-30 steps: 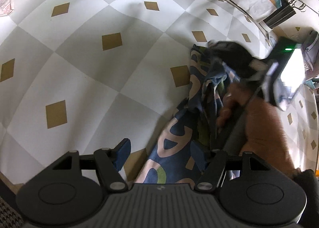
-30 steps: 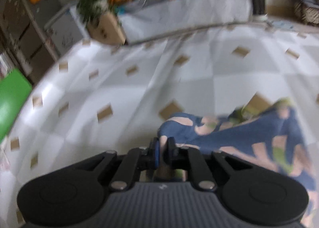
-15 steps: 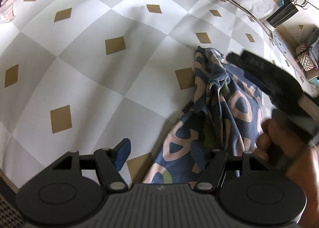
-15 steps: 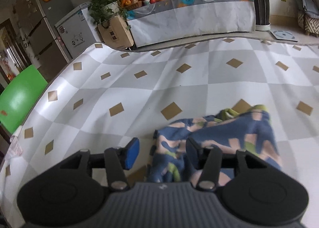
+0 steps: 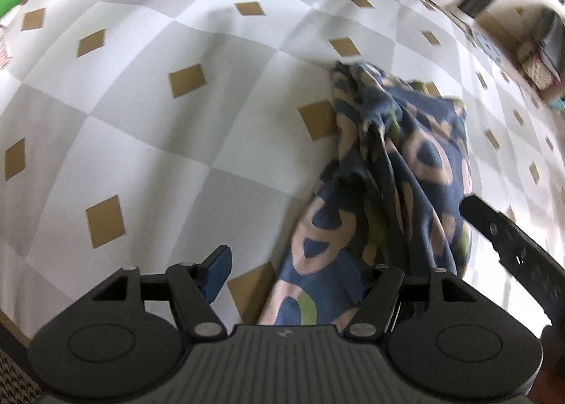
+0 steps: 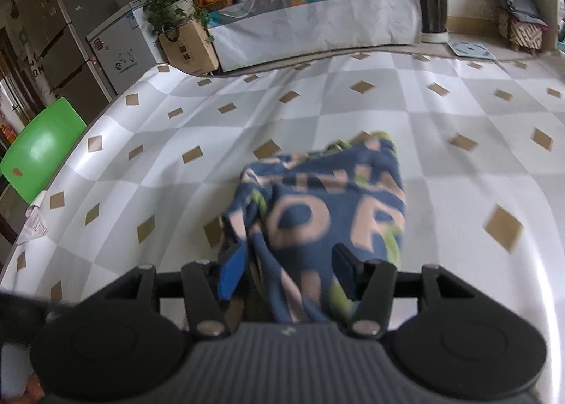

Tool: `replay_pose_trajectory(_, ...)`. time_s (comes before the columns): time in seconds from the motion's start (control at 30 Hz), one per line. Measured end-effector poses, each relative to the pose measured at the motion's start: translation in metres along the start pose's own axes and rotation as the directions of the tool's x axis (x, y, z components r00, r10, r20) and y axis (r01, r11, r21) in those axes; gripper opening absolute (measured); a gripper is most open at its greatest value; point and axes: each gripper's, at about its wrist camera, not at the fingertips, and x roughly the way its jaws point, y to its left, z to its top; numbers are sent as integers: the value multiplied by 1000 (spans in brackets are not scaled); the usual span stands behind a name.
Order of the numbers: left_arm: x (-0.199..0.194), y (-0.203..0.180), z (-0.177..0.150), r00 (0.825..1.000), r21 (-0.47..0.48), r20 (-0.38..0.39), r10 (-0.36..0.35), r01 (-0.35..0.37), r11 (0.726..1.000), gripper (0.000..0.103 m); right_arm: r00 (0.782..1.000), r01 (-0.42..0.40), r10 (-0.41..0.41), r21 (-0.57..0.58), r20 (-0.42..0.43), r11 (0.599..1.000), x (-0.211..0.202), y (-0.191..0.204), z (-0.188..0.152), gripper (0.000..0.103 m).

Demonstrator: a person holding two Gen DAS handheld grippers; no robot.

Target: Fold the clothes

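A blue garment with pink and green shapes lies bunched on the checkered tablecloth. My left gripper hovers open over its near end; the left blue pad is above bare cloth, and the right finger overlaps the fabric without pinching it. In the right wrist view the garment lies as a folded heap, its near end running down between the fingers. My right gripper stands open above that end, pads apart from the fabric. The right gripper's black body shows at the garment's right side.
A green chair stands past the table's left edge, with a printed paper on that edge. Beyond the far edge are a cloth-covered bench with fruit and plants, a cardboard box and a woven basket.
My right gripper opened and let go of the garment's edge, then drew back and upward. The garment now lies in a heap. My left gripper stayed put, rolling slightly.
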Motion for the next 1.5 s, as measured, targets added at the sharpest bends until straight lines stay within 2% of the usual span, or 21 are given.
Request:
replay_pose_trajectory(0.13,2,-5,-9,1000,56,6,9,-9,998,65,1000,7,-7,21,-10,1000,-22,-8,-21,53)
replay_pose_trajectory(0.37,2,0,-26,999,51,-14,-31,31,998,65,998,49,-49,-11,-31,999,-50,-17,-44,53)
replay_pose_trajectory(0.5,-3,-3,-38,998,86,-13,-62,63,994,65,995,76,-77,-20,-61,997,-57,-24,-55,53)
replay_pose_trajectory(0.67,1,-6,-59,999,143,-36,-27,32,989,65,985,114,-122,-72,-118,991,-61,-25,-77,54)
replay_pose_trajectory(0.8,9,-1,-76,998,147,-58,13,-4,989,65,969,164,-189,-156,-161,974,-57,-22,-98,54)
replay_pose_trajectory(0.97,19,2,-103,996,141,-82,43,-31,990,65,957,189,-224,-186,-184,964,-47,-24,-115,50)
replay_pose_trajectory(1.0,19,1,-110,996,154,-70,51,-40,987,65,955,197,-231,-187,-185,962,-45,-25,-118,46)
replay_pose_trajectory(1.07,18,-6,-121,996,210,-45,83,-71,975,65,954,203,-236,-183,-184,962,-42,-27,-121,30)
replay_pose_trajectory(1.1,18,-9,-125,995,226,-43,90,-78,971,65,956,195,-227,-176,-185,965,-42,-28,-121,17)
replay_pose_trajectory(1.2,15,-8,-133,995,227,-34,89,-79,971,65,963,181,-207,-154,-174,971,-46,-31,-121,8)
replay_pose_trajectory(1.23,14,-7,-135,996,219,-31,86,-77,973,65,966,176,-196,-126,-167,976,-49,-34,-119,6)
replay_pose_trajectory(1.33,11,-4,-141,996,199,-32,80,-72,977,65,984,124,-111,86,-141,989,-62,-56,-115,4)
replay_pose_trajectory(1.5,7,-3,-155,997,188,-31,73,-66,980,65,996,8,24,359,-84,933,-78,-84,-116,4)
